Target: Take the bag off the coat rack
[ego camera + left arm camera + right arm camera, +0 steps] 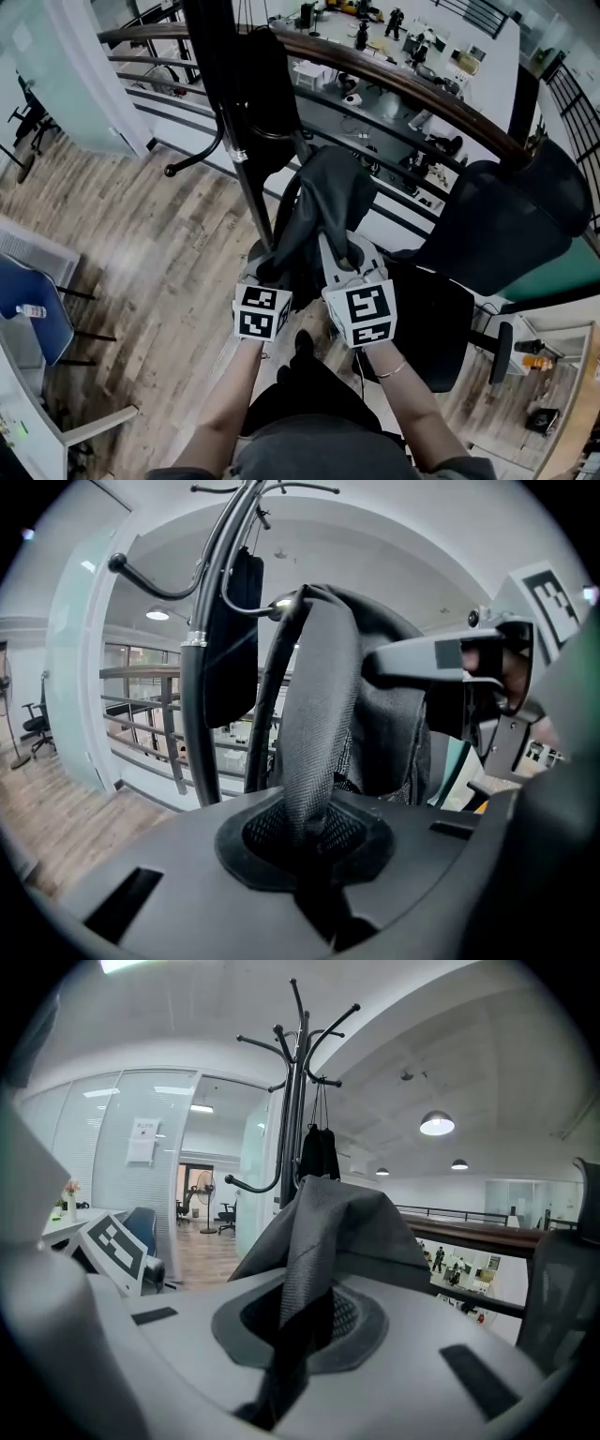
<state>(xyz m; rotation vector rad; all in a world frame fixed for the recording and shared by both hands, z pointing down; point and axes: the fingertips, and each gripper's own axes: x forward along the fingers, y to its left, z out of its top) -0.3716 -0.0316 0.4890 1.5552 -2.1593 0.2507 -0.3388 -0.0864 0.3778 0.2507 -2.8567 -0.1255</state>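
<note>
Beside the coat rack [246,178], the left gripper [265,272] and right gripper [349,261] are each clamping the bag [328,192] by its fabric, probably sharing its weight for lifting.

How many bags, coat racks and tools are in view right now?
Bags: 2 (held bag, hanging bag)
Coat rack: 1
Tools: 2 (left tool, right tool, each shut on the held bag)
Total: 5
</note>
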